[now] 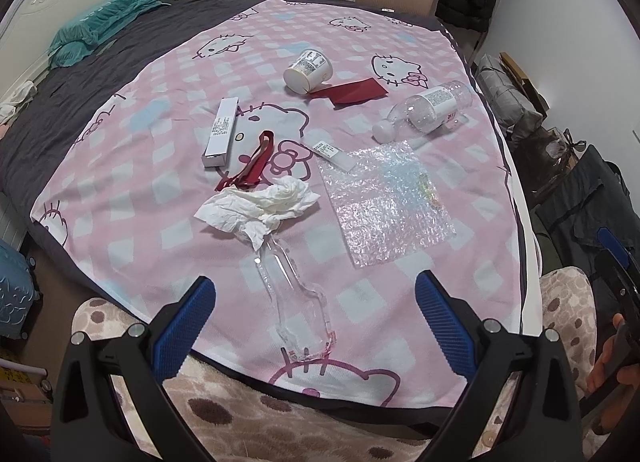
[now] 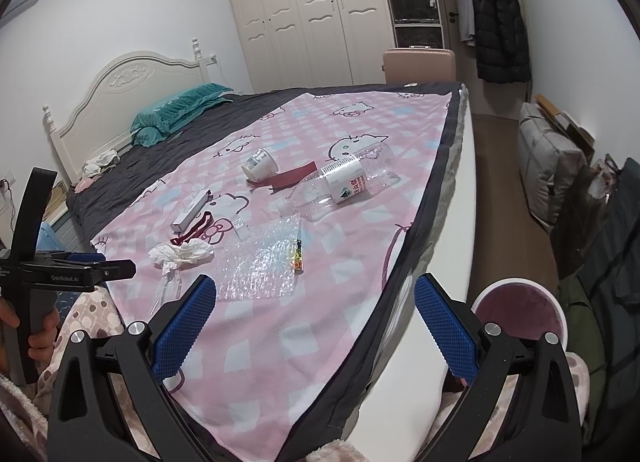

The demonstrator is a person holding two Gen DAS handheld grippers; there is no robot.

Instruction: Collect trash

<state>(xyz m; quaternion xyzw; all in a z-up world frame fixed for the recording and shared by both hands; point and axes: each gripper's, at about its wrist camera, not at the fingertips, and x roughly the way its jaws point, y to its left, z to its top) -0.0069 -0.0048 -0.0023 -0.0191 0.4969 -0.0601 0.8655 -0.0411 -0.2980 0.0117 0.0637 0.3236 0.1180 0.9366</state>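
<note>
Left wrist view: left gripper point(image 1: 314, 302) spread wide, empty, above the pink blanket point(image 1: 132, 197). Ahead lie clear packaging point(image 1: 298, 298), tissue point(image 1: 264, 203), bubble wrap point(image 1: 384, 201), bottle point(image 1: 424, 109) and cup point(image 1: 308, 69).

Right wrist view: right gripper point(image 2: 314, 302) wide, empty; bin point(image 2: 520, 312) beside the bed (the other tool reads "GenRobot.AI").

white walls, a white wardrobe point(image 2: 320, 13), carved headboard point(image 2: 120, 89) and brown floor point(image 2: 500, 149).

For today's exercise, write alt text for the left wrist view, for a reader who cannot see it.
An open left claw hovers at the near edge of a pink cartoon-cat blanket strewn with trash: a crumpled white tissue, a clear bubble-wrap sheet, a clear plastic bottle, a tipped white paper cup and a long white box.
</note>
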